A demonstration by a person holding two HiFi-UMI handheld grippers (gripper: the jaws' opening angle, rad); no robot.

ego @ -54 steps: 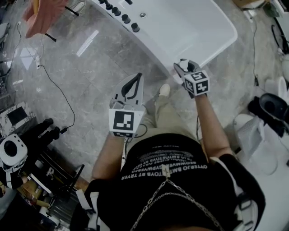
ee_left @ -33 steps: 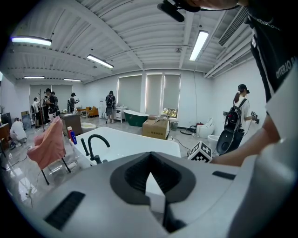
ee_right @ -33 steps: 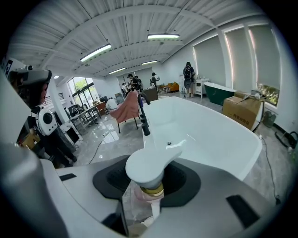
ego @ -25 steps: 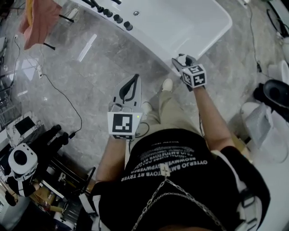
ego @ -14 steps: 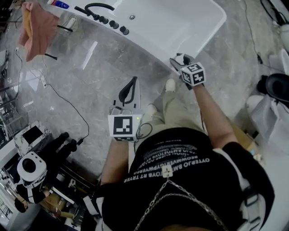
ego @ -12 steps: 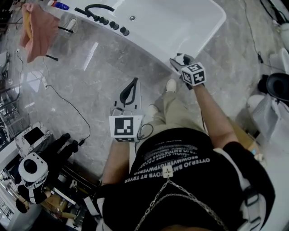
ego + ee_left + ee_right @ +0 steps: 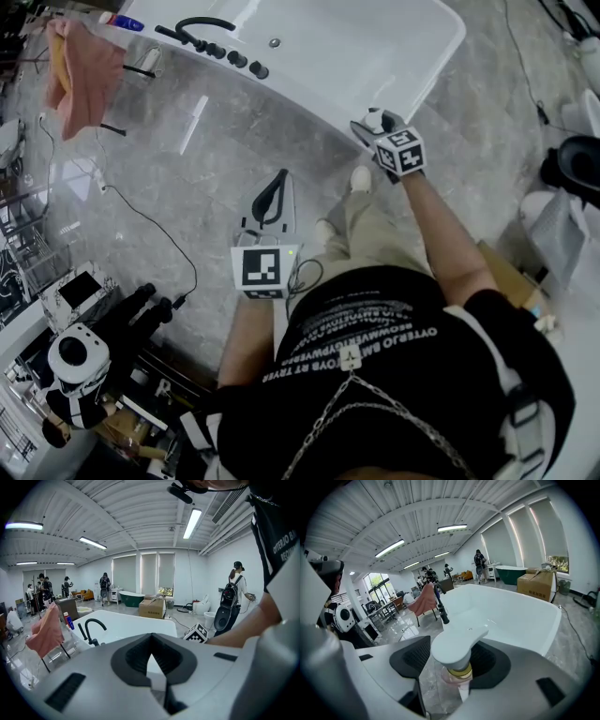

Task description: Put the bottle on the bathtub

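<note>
Pink towel [image 7: 86, 66] hangs on a rack far left. A black cable [image 7: 141, 220] runs across the glossy grey marble floor [image 7: 216, 141]. Black faucet [image 7: 199, 22] sits on the rim of the white bathtub [image 7: 375, 37], upper middle. Left tongs [image 7: 275, 187] are pressed together with nothing in them, over the floor. Right tongs [image 7: 375, 122] are pinching the bottle [image 7: 457, 658] below its white pump cap, just beside the tub's near rim, not on it. Open hall, ceiling strip lights, people far back.

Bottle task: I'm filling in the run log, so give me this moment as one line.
right tool: shut on bottle | left tool: shut, empty | bottle: held beside bathtub rim, not set down
</note>
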